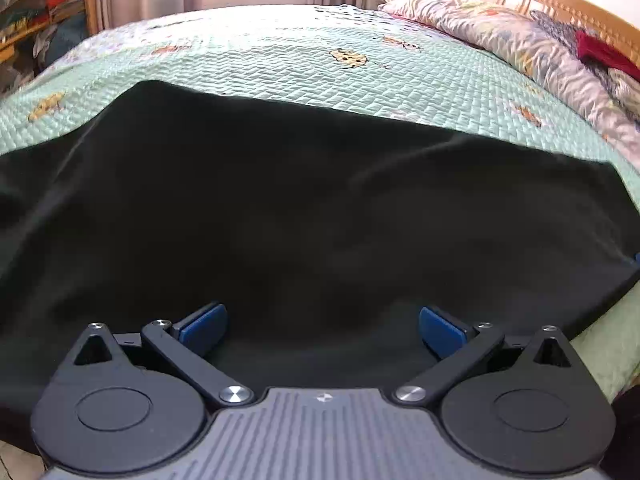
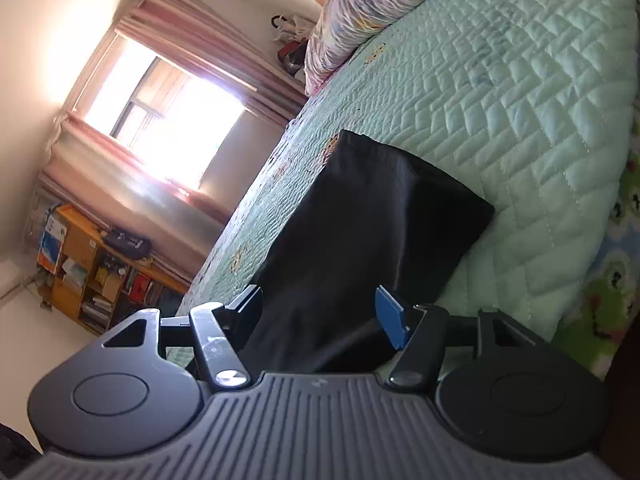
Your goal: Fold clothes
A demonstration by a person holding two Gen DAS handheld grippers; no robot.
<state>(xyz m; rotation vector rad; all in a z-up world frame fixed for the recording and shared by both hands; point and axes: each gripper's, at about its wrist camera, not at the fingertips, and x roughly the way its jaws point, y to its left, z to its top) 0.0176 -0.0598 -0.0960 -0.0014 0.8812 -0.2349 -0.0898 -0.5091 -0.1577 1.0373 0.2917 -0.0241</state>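
My left tongs (image 1: 323, 330) are spread wide just above the black garment (image 1: 304, 208), which lies flat on the bed's green quilt (image 1: 280, 60); my right tongs (image 2: 320, 312), tilted, gape around its near edge

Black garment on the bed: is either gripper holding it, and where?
Neither. The left gripper and right gripper both have open jaws over the near edge of the black garment, gripping nothing.

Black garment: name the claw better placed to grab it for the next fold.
Probably the right claw: its open jaws straddle the black garment near its edge. The left claw, also open, hovers over flat mid-cloth.
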